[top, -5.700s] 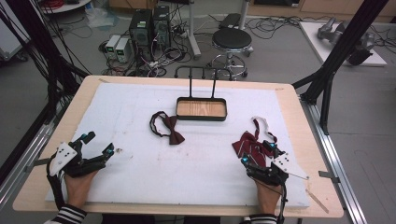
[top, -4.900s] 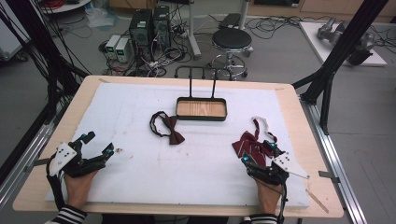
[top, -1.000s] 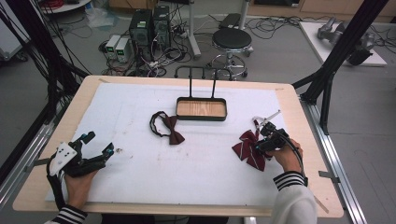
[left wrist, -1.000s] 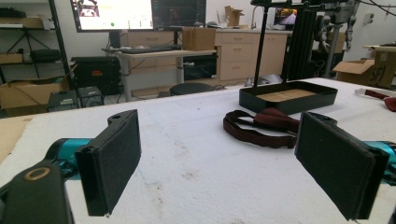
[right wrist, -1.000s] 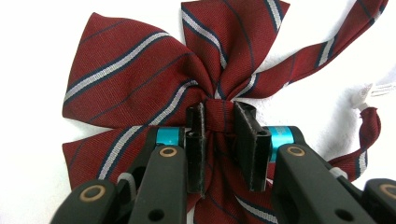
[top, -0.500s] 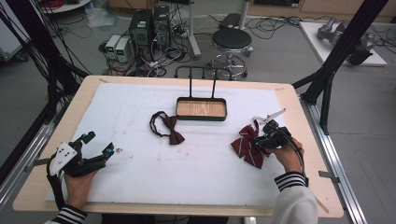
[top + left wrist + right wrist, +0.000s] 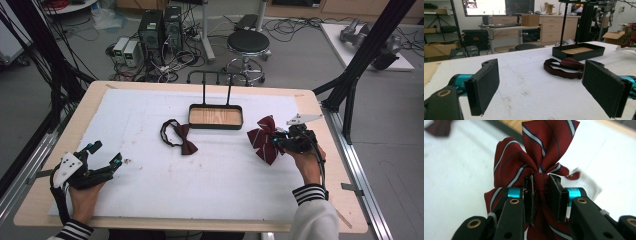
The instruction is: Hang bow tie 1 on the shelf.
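Presently the striped bow tie [image 7: 534, 167] is pinched at its knot by the right claw [image 7: 544, 195], right of the tray [image 7: 216, 117]. The left claw [image 7: 549, 87] is held spread, lower left; the plain bow tie [image 7: 181, 138] lies ungrasped at centre, so most work probably remains.

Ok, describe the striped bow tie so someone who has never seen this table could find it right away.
Start at the black tray at the back middle of the white table. Just to its right, the right tongs pinch the striped bow tie at its knot. Unlike the plain maroon bow tie left of the tray, it has pale diagonal stripes.

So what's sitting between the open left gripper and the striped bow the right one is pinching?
In the high view, the plain dark bow tie lies between the left gripper and the striped bow; the rest is bare white mat.
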`<action>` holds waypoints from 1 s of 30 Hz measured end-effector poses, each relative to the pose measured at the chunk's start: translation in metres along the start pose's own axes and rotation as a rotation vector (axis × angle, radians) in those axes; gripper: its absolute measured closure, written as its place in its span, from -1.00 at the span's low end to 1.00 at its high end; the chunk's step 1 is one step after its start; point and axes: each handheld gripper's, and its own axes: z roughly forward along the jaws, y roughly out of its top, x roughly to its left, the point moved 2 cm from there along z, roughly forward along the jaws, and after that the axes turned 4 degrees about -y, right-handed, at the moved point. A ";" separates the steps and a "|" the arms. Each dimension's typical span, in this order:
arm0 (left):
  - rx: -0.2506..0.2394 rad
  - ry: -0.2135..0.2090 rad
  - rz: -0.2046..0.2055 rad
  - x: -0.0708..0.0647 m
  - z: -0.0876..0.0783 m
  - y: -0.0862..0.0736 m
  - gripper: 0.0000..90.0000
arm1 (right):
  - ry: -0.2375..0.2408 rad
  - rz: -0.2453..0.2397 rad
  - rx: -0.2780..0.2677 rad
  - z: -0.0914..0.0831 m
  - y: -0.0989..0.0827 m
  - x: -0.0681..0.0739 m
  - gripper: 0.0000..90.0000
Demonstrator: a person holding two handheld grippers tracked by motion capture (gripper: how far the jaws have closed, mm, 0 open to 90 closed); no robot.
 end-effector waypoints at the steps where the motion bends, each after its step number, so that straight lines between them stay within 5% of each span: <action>1: 0.000 0.000 0.000 0.000 0.000 0.000 -0.67 | -0.004 0.006 -0.025 -0.002 0.001 0.000 0.67; 10: 0.001 0.000 0.000 0.000 0.000 0.000 -0.67 | 0.010 0.093 -0.233 -0.015 0.009 -0.001 0.67; 30: 0.001 0.000 -0.001 0.000 0.000 0.000 -0.67 | 0.061 0.074 -0.367 -0.022 0.059 0.018 0.67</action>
